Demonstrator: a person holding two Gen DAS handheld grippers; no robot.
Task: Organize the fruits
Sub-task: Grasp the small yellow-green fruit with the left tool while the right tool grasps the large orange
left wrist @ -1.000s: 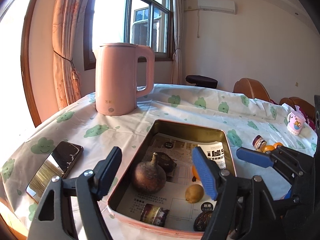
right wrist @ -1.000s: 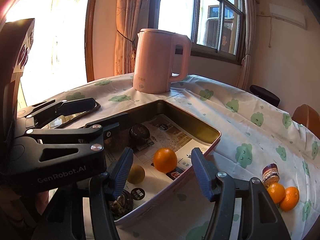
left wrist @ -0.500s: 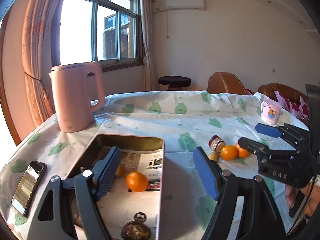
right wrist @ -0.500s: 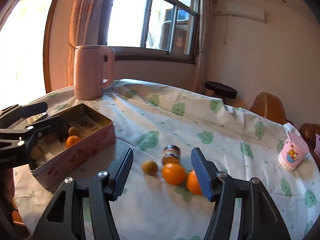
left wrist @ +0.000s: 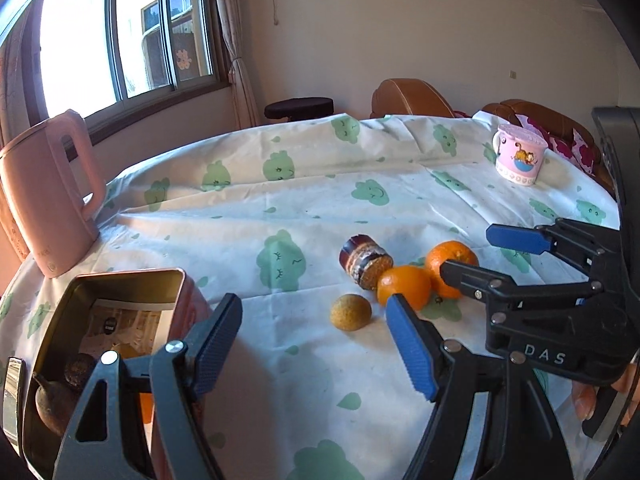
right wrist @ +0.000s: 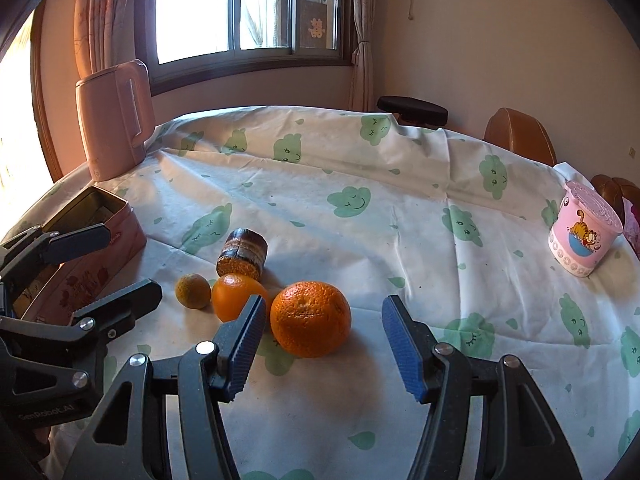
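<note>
Two oranges and a small yellow-green fruit lie on the tablecloth. In the right wrist view the big orange point(right wrist: 310, 319) sits just ahead of my open, empty right gripper point(right wrist: 323, 346), a smaller orange point(right wrist: 236, 296) and the yellow-green fruit point(right wrist: 193, 290) to its left. My left gripper point(left wrist: 314, 346) is open and empty, a little short of the yellow-green fruit point(left wrist: 351, 312) and the oranges point(left wrist: 404, 286). The pink tin point(left wrist: 120, 278) at the left holds several fruits, partly hidden by my left finger. The right gripper point(left wrist: 516, 256) shows beside the far orange point(left wrist: 452, 258).
A small brown jar point(right wrist: 242, 255) lies on its side behind the fruits. A pink kettle point(right wrist: 114, 120) stands at the back left, a pink cartoon mug point(right wrist: 582, 234) at the right. A phone edge point(left wrist: 12, 396) lies left of the tin. Chairs stand beyond the table.
Both grippers have swung right, from over the tin to the loose fruits on the cloth. The right gripper has closed in on the big orange. Both stayed open.
</note>
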